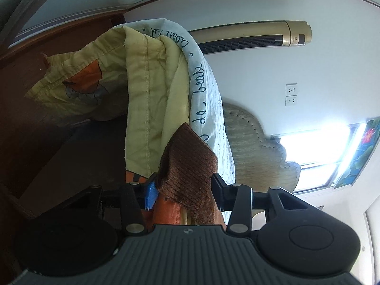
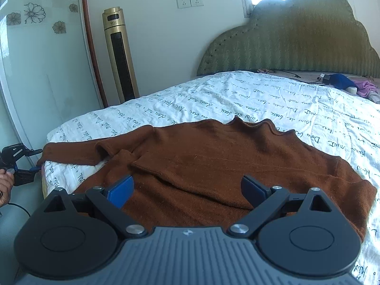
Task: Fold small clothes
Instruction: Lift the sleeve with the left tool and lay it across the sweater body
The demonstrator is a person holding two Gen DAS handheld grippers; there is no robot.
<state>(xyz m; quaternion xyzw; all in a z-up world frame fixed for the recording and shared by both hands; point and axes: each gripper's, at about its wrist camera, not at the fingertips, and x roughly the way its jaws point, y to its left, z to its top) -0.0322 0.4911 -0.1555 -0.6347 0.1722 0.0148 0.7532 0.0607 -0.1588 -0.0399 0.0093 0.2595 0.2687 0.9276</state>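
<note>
Brown sweater (image 2: 213,163) flat on the bed (image 2: 273,99), my left tongs (image 1: 184,185) at its sleeve end.
Left tongs: sleeve cuff (image 1: 187,166) sits between the fingers, which look closed on it, at the bed's edge, yellow bedding (image 1: 147,90) just beyond. Right tongs (image 2: 187,190) released, fingers spread wide over the sweater's body, nothing gripped; collar lies ahead, the sleeve stretches out leftward. My hand (image 2: 4,185) shows at far left.

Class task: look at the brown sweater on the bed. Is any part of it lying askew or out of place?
Yes. The brown sweater lies flat, but one sleeve trails off the bed's edge, its cuff between the left tongs.
</note>
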